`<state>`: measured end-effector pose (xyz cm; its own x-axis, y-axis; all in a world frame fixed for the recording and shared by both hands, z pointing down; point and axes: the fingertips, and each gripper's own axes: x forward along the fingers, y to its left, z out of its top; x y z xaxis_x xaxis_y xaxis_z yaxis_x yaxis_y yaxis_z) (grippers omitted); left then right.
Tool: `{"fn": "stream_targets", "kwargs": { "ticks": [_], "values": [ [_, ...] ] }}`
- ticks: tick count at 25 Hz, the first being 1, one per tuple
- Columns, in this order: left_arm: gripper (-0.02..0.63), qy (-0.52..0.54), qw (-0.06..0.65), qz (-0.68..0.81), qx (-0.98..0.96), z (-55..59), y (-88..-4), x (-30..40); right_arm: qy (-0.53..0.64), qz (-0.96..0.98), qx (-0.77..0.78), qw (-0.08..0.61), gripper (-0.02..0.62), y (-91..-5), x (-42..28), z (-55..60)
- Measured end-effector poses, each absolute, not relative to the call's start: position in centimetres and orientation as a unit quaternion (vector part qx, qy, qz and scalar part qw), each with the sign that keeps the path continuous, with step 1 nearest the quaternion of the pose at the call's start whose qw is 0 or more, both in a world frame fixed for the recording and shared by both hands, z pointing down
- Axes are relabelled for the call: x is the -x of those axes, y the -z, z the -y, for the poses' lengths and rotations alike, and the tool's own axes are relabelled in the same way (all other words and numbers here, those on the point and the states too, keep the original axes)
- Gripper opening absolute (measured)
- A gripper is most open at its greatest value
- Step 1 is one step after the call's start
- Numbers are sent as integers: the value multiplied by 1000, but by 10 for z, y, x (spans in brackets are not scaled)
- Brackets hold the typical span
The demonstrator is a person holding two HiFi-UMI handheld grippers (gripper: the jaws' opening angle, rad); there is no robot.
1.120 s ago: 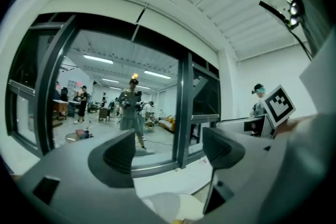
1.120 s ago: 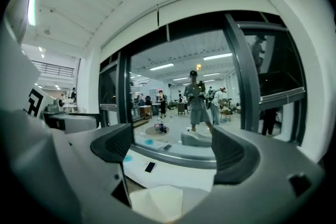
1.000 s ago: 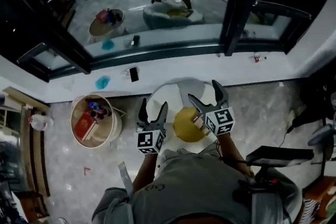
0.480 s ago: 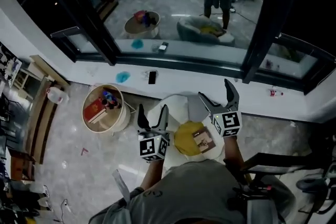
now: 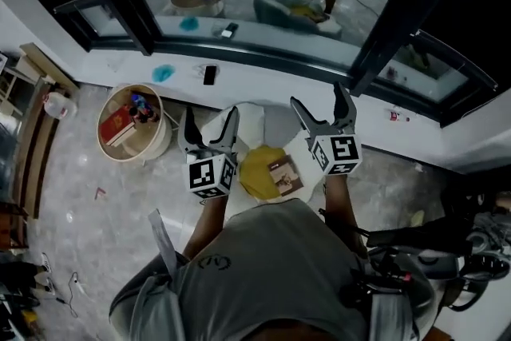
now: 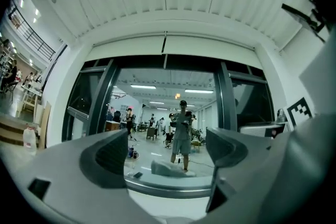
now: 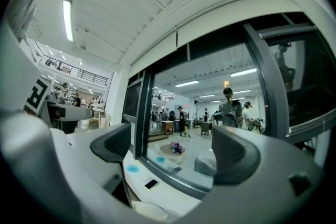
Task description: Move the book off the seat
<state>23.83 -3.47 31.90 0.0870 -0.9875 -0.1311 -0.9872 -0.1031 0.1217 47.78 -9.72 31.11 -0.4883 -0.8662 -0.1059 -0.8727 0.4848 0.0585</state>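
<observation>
Dim head view; gripper views brighter, fisheye-warped, dark at corners.

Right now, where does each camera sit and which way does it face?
Head view: on head, steeply down at book on seat; shows torso, left gripper, right gripper.
Left gripper view: on that gripper, level toward window; empty fingers just opened wider.
Right gripper view: likewise, fingers open; sill phone below.
Shared: both gripper views face the window.

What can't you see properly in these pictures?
Head view: the print on the book is too small to read.
Head view: the near part of the seat is hidden by the yellow cushion and the person's body.
Both gripper views: they face the window, so the book and seat are out of frame.
</observation>
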Motion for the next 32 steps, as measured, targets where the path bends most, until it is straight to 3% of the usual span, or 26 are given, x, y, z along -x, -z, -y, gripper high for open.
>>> {"fn": "stream_targets", "kwargs": {
  "ticks": [7,17,32],
  "values": [
    [462,78,32,680,-728,47,-348,-217,-20,-876,482,9,491,-341,-463,118],
    [463,10,127,665,-736,83,-469,-225,43,-896,435,-83,491,-470,-441,150],
    [462,-97,204,574,-787,109,-743,-319,165,-867,440,-168,491,-768,-477,126]
  ]
}}
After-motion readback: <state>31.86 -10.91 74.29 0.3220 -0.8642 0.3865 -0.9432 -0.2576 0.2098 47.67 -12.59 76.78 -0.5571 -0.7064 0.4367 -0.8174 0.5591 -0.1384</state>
